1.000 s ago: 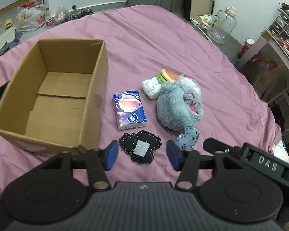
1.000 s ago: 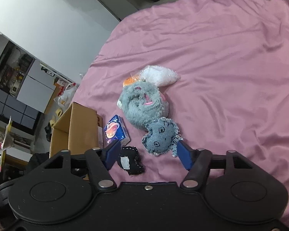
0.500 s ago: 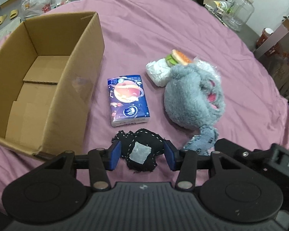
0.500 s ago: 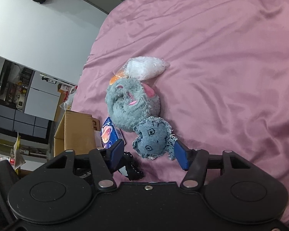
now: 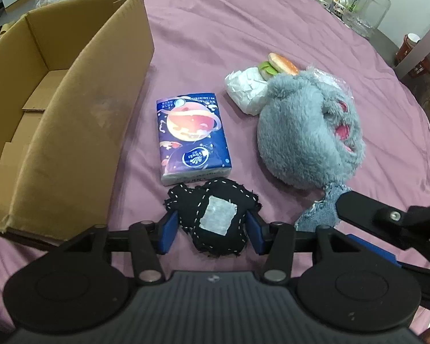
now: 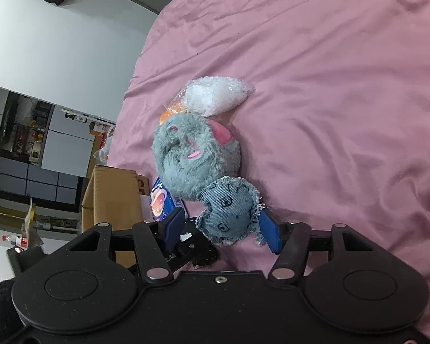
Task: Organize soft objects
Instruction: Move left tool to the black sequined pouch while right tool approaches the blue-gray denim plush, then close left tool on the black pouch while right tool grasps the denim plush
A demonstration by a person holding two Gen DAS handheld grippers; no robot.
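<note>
Both grippers, since a second ago: we have lowered them onto separate pieces. Left gripper (image 5: 210,230): pads apart, bracketing the black stitched pouch (image 5: 215,218) on the pink sheet (image 5: 243,23). Right gripper (image 6: 220,229): pads apart around the denim pouch (image 6: 229,212). Cardboard box (image 5: 80,109): empty. Grey plush (image 5: 309,134), tissue pack (image 5: 193,134), burger toy (image 5: 281,64): unpacked. Progress, we judge: nothing stowed.

In the left wrist view the cardboard box (image 5: 71,109) runs off the left edge, and the other gripper's black frame covers the denim patch toy (image 5: 321,212) below. In the right wrist view the grey plush (image 6: 195,157) hides most of the tissue pack (image 6: 160,200) and toy burger (image 6: 169,114).
</note>
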